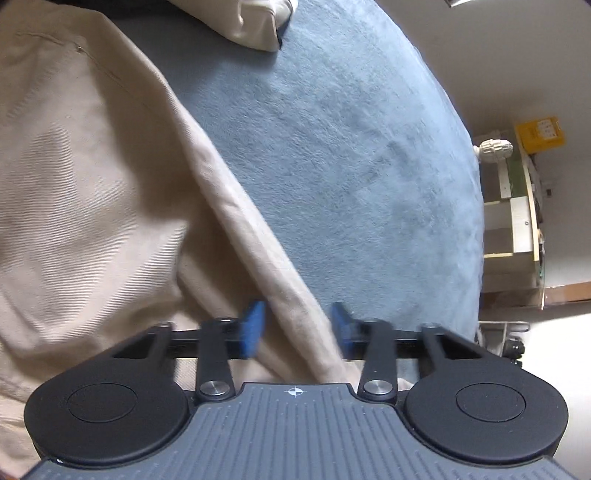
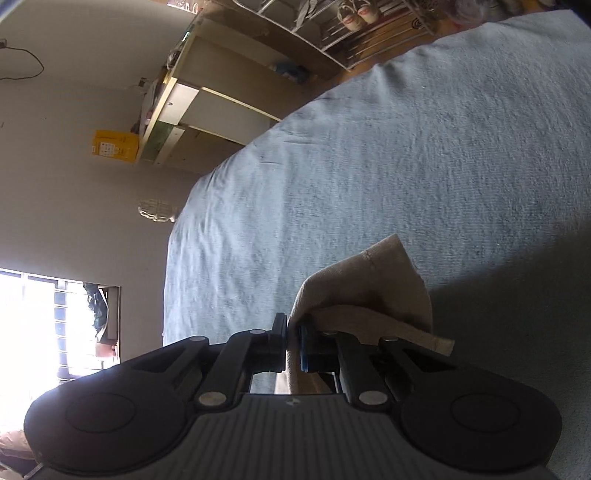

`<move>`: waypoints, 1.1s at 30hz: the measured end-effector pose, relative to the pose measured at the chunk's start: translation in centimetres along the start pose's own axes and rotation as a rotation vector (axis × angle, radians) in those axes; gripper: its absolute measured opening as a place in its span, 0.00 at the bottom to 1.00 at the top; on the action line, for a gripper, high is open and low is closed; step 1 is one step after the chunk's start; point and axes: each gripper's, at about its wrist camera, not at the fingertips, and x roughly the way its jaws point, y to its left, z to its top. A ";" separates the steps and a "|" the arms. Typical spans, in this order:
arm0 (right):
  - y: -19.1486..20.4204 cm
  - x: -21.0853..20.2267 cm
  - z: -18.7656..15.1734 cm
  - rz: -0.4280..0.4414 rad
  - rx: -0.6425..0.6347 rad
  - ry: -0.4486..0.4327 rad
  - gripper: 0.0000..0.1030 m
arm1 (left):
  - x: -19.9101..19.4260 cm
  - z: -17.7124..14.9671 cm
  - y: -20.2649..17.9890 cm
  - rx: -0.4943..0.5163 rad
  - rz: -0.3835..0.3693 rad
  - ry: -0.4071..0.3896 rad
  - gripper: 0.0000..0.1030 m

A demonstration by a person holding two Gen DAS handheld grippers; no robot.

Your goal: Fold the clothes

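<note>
A beige garment [image 1: 85, 192], like trousers, lies on a blue blanket [image 1: 351, 155] and fills the left of the left wrist view. My left gripper [image 1: 298, 328] is open, its blue pads on either side of a folded edge strip of the beige cloth [image 1: 295, 310] that runs between them. In the right wrist view, my right gripper [image 2: 293, 343] is shut on a corner of the beige garment [image 2: 369, 291], which bunches up above the fingers over the blue blanket [image 2: 406, 166].
A white folded item [image 1: 258, 22] lies at the far end of the bed. Shelves [image 2: 221, 96] with a yellow box [image 2: 114, 146] stand against the wall beyond the bed's edge. A bright window [image 2: 55, 325] is at the left.
</note>
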 end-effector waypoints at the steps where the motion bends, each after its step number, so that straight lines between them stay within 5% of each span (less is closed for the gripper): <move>1: 0.4 -0.2 0.1 0.006 0.000 -0.008 0.05 | -0.1 0.0 -0.3 0.016 0.000 -0.011 0.05; 10: 5.7 -1.2 1.1 0.107 -0.135 -0.058 0.03 | -1.0 0.4 -1.2 0.085 -0.028 -0.065 0.00; 20: 5.6 1.3 -0.7 -0.011 -0.135 0.072 0.07 | -0.9 0.8 -0.2 0.052 -0.032 -0.063 0.00; 22: 3.5 1.3 -1.4 -0.032 -0.038 0.117 0.12 | -0.8 0.9 0.0 0.045 -0.033 -0.063 0.00; 27: -1.2 2.1 -5.8 -0.037 0.137 0.267 0.49 | -0.9 1.1 -0.2 0.054 -0.037 -0.074 0.00; 33: -4.7 5.4 -9.5 -0.060 0.244 0.334 0.52 | -1.4 1.1 -0.1 0.054 -0.033 -0.084 0.00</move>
